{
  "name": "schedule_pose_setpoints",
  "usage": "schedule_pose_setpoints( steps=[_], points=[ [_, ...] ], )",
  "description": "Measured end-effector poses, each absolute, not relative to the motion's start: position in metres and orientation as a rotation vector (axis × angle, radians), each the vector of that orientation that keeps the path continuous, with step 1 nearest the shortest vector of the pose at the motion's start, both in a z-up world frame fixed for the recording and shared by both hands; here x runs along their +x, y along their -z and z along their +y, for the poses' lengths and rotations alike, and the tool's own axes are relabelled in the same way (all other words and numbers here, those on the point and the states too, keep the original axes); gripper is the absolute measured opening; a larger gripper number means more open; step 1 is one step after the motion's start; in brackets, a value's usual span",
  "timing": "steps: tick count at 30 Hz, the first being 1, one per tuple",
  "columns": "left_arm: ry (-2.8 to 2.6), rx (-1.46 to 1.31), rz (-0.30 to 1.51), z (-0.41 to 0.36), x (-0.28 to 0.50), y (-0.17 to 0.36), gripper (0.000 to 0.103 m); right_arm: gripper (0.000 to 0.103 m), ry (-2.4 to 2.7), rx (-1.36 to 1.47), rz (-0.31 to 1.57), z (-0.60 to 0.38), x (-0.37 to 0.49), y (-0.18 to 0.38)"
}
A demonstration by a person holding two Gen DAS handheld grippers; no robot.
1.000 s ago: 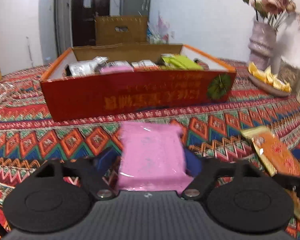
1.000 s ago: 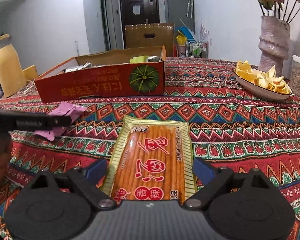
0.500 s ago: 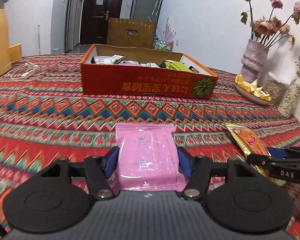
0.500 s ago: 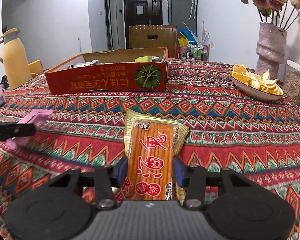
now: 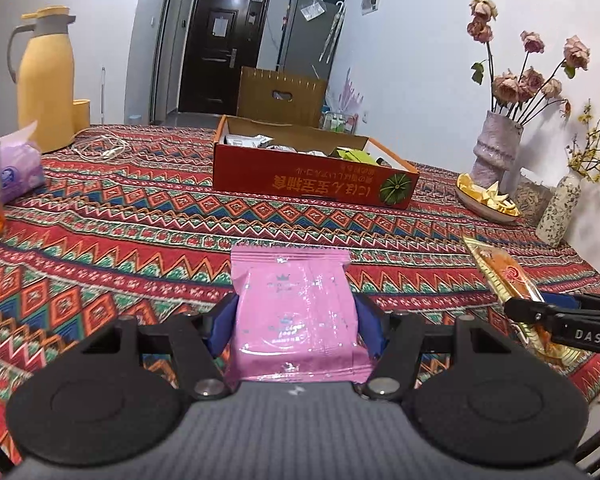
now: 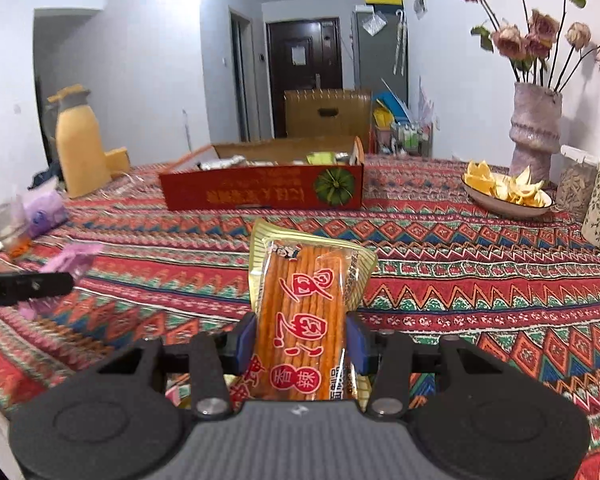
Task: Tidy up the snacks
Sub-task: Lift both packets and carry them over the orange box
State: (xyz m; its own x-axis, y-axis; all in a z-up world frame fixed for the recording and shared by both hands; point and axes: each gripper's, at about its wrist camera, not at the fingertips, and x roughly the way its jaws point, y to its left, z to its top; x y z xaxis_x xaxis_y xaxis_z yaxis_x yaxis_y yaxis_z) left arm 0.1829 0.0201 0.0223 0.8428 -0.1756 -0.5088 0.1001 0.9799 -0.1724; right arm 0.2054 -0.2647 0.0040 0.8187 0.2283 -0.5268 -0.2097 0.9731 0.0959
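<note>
Each gripper has a dark grey ribbed body at the bottom of its own wrist view, with a small pale mark at the centre of its front edge. Two round matte black discs flank the body, each with a shallow circular recess. Black angled linkage arms run forward from silver screw heads to the fingers, which carry blue pads. The left gripper (image 5: 296,320) and right gripper (image 6: 300,340) look alike in build. Seen from the left view, the right gripper's black side bears white letters, apparently "DAS". The left gripper's finger shows only as a blurred black bar in the right view.
</note>
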Motion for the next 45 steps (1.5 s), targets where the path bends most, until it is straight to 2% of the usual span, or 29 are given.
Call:
schedule_pose_setpoints(
  steps=[10, 21, 27, 33, 39, 45],
  points=[
    [0.146, -0.149, 0.526, 0.017, 0.15, -0.028, 0.063, 0.046, -0.235, 0.049, 0.558, -0.271, 0.171, -0.005],
    [0.153, -0.148, 0.475, 0.029, 0.186, -0.057, 0.063, 0.046, -0.27, 0.119, 0.525, -0.279, 0.199, -0.016],
    [0.161, -0.129, 0.394, 0.048, 0.251, -0.104, 0.063, 0.046, -0.353, 0.13, 0.426, -0.285, 0.256, -0.059],
    [0.172, -0.079, 0.321, 0.052, 0.346, -0.144, 0.063, 0.046, -0.401, 0.065, 0.371, -0.275, 0.349, -0.107],
    [0.142, -0.045, 0.367, 0.04, 0.456, -0.148, 0.063, 0.046, -0.399, 0.068, 0.403, -0.258, 0.459, -0.124],
    [0.166, -0.09, 0.524, 0.028, 0.558, -0.114, 0.063, 0.046, -0.366, 0.059, 0.554, -0.22, 0.566, -0.091]
  ],
)
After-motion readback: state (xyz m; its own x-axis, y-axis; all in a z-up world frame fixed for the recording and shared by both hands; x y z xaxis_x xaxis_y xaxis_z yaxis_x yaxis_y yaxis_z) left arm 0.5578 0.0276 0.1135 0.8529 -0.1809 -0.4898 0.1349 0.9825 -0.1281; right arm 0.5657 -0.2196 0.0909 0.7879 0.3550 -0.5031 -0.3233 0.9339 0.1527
